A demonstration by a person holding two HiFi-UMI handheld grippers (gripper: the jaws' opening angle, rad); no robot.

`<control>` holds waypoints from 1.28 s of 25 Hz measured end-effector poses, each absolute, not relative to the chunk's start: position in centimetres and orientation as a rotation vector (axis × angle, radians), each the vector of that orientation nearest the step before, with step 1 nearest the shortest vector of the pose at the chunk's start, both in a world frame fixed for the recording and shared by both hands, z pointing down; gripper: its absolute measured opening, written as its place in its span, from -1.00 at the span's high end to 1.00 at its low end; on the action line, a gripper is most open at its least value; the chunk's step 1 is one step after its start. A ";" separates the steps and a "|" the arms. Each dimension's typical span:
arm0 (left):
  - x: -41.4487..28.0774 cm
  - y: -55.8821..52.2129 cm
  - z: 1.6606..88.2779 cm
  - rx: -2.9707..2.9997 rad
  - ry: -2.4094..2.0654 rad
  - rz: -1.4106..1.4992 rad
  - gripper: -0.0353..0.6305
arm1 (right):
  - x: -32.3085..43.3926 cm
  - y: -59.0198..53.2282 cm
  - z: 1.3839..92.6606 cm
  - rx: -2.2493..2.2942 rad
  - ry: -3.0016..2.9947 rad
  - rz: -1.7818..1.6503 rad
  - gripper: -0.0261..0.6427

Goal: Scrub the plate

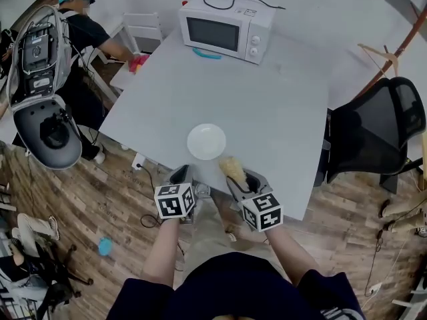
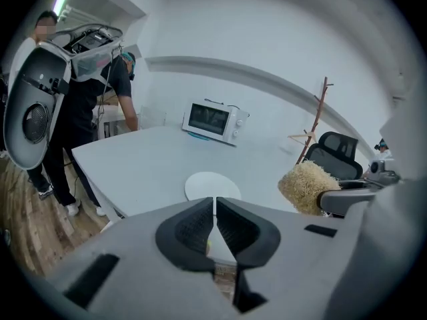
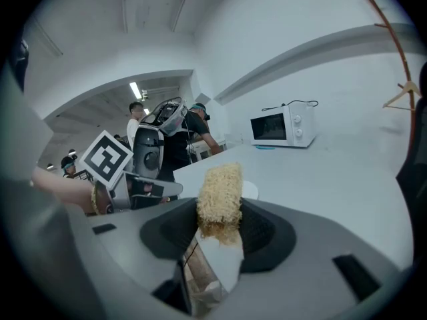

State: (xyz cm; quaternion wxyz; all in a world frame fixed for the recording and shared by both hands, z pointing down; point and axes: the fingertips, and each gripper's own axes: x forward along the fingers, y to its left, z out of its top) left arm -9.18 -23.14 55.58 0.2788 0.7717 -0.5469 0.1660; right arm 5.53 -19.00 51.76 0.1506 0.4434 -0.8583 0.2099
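A round white plate [image 1: 206, 141] lies flat on the pale table [image 1: 267, 112], close to its near edge. My left gripper [image 1: 180, 175] hovers at that edge just short of the plate, jaws shut with nothing between them; in the left gripper view [image 2: 214, 203] the plate [image 2: 212, 185] sits straight ahead. To the right, my right gripper [image 1: 243, 177] is shut on a straw-yellow fibrous scrubber [image 1: 233, 169], whose tip reaches toward the plate's right rim. In the right gripper view [image 3: 219, 213] the scrubber [image 3: 218, 193] stands upright between the pads, hiding most of the plate [image 3: 250, 190].
A white microwave [image 1: 225, 32] stands at the table's far side. A black office chair [image 1: 377, 129] is at the right edge. At the far left corner a person [image 1: 90, 32] leans over the table, beside a grey-white machine [image 1: 43, 99].
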 end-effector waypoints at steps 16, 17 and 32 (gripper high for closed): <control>-5.8 -11.5 50.3 2.164 -1.479 0.354 0.84 | 6.9 -9.6 47.7 1.287 -2.576 0.605 0.40; -5.6 -10.8 50.2 2.168 -1.477 0.353 0.84 | 7.1 -9.1 47.7 1.289 -2.579 0.609 0.40; -4.0 -7.4 49.6 2.179 -1.483 0.337 0.84 | 7.9 -6.0 47.1 1.271 -2.608 0.581 0.40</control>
